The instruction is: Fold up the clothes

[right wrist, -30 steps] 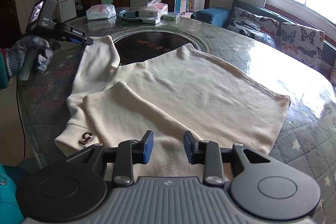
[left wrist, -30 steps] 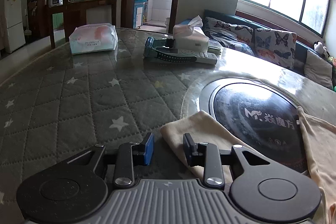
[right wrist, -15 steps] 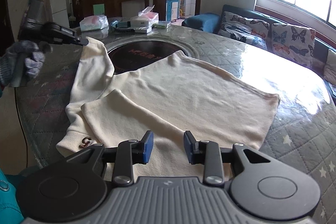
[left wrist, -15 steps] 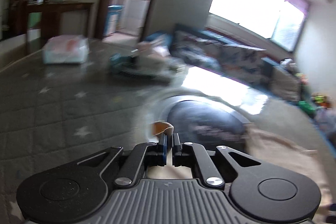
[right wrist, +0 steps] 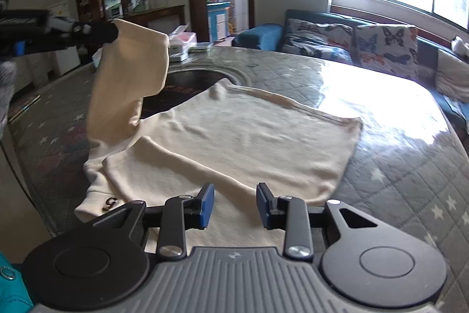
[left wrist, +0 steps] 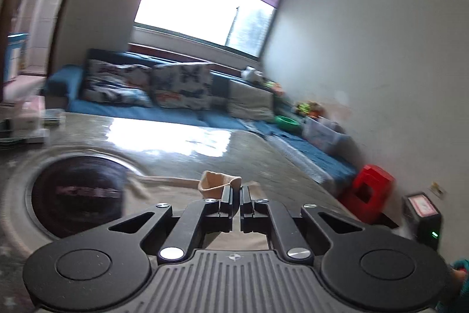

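A cream long-sleeved top (right wrist: 234, 131) lies spread on the quilted round table (right wrist: 395, 175), its collar with a small brown emblem at the near left. My left gripper (left wrist: 236, 195) is shut on the cuff of one sleeve (left wrist: 218, 184). In the right wrist view that gripper (right wrist: 110, 33) holds the sleeve (right wrist: 132, 78) up high above the table's left side, the cloth hanging down to the shoulder. My right gripper (right wrist: 234, 206) stands open low over the near part of the top, with nothing between its blue pads.
A dark round hotplate (right wrist: 187, 81) is set into the table's middle, partly under the top. Tissue boxes and packets (right wrist: 183, 44) sit at the far edge. A blue sofa with butterfly cushions (right wrist: 366, 44) runs along the window wall. A red stool (left wrist: 370, 191) stands on the floor.
My left gripper closed on the sleeve cuff, then lifted it off the table and swung right. The right gripper stayed open and nearly still.
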### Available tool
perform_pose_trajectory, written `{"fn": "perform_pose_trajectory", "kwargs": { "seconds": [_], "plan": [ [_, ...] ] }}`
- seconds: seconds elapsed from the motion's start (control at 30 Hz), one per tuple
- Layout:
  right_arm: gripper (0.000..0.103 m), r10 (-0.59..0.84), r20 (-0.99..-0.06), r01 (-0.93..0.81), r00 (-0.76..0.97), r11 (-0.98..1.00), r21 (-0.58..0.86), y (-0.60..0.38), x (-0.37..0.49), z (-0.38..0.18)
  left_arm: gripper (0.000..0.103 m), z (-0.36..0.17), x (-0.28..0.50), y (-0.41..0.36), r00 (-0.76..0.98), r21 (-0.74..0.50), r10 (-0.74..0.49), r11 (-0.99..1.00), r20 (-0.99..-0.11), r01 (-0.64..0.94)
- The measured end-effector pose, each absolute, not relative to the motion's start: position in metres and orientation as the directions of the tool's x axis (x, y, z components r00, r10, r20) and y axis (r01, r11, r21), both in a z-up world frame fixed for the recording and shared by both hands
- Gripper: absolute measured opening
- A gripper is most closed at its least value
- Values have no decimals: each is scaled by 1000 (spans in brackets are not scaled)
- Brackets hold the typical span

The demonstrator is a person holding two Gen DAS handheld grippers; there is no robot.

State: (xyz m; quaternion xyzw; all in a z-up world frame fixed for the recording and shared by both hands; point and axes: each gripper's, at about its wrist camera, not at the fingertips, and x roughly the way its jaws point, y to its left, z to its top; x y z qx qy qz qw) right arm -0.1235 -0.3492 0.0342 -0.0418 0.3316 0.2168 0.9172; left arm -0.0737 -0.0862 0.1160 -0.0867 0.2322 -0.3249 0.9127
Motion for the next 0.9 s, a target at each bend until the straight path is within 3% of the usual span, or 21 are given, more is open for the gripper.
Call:
{"fn": "perform_pose_trajectory", "kwargs": {
  "seconds": [0.4, 0.57, 0.8, 0.9],
  "plan": [
    [31, 346, -632, -340, 693, 930, 137, -376, -130, 32, 15, 64, -78, -124, 551, -221, -651, 727, -522, 650],
    [31, 389, -638, -363, 665, 915, 179, -370, -128, 30, 35, 55, -83, -95, 593, -175, -589, 774, -549, 608],
    [30, 405, -679, -397, 612, 900, 180, -350, -118, 15, 37, 39, -89, -53, 640, -115, -496, 834, -587, 540],
    [24, 404, -687, -401, 604, 899, 176, -345, -117, 12, 37, 32, -91, -35, 658, -88, -454, 856, -601, 510]
  ]
}}
